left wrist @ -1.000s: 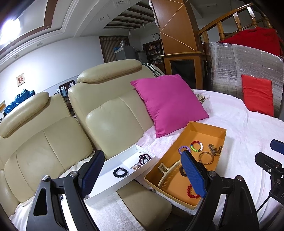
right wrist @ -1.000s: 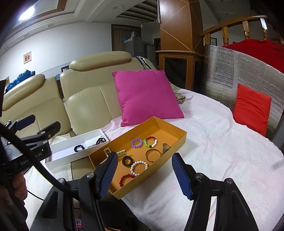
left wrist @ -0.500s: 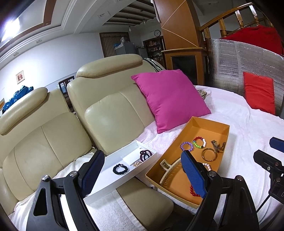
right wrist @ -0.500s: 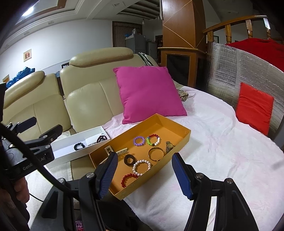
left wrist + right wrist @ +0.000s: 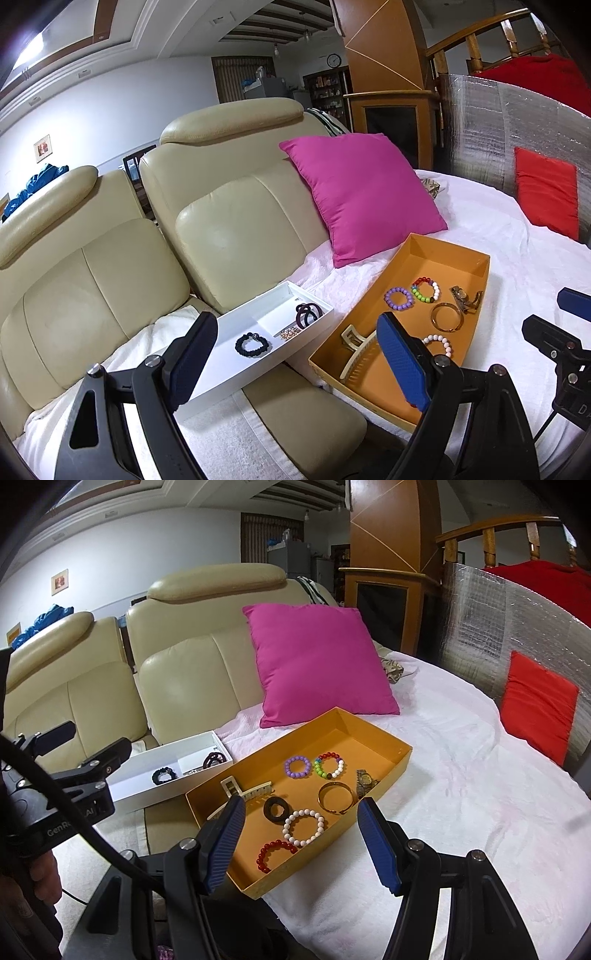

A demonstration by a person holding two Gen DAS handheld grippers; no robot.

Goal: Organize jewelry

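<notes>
An orange tray (image 5: 400, 762) (image 5: 480, 295) lies on the white-covered surface and holds several bracelets, a cream hair claw (image 5: 245, 792), a gold bangle (image 5: 334, 797) and a watch (image 5: 364, 781). A white divided tray (image 5: 236, 365) (image 5: 147, 792) to its left holds a black bead bracelet (image 5: 252, 344), a dark hair tie (image 5: 308, 314) and a small beaded piece. My left gripper (image 5: 295, 356) is open and empty, hovering near the white tray. My right gripper (image 5: 301, 836) is open and empty, just above the orange tray's near end, over the white bead bracelet (image 5: 304, 827) and the red one (image 5: 275, 854).
A beige leather sofa (image 5: 221, 229) backs the trays, with a magenta cushion (image 5: 317, 664) behind the orange tray. A red cushion (image 5: 535, 705) leans on a silver foil panel at the right. White cloth (image 5: 461, 794) covers the surface.
Both grippers have crept forward and down toward the trays, so the trays look larger. Both stay open and empty. Nothing in the trays has moved.
</notes>
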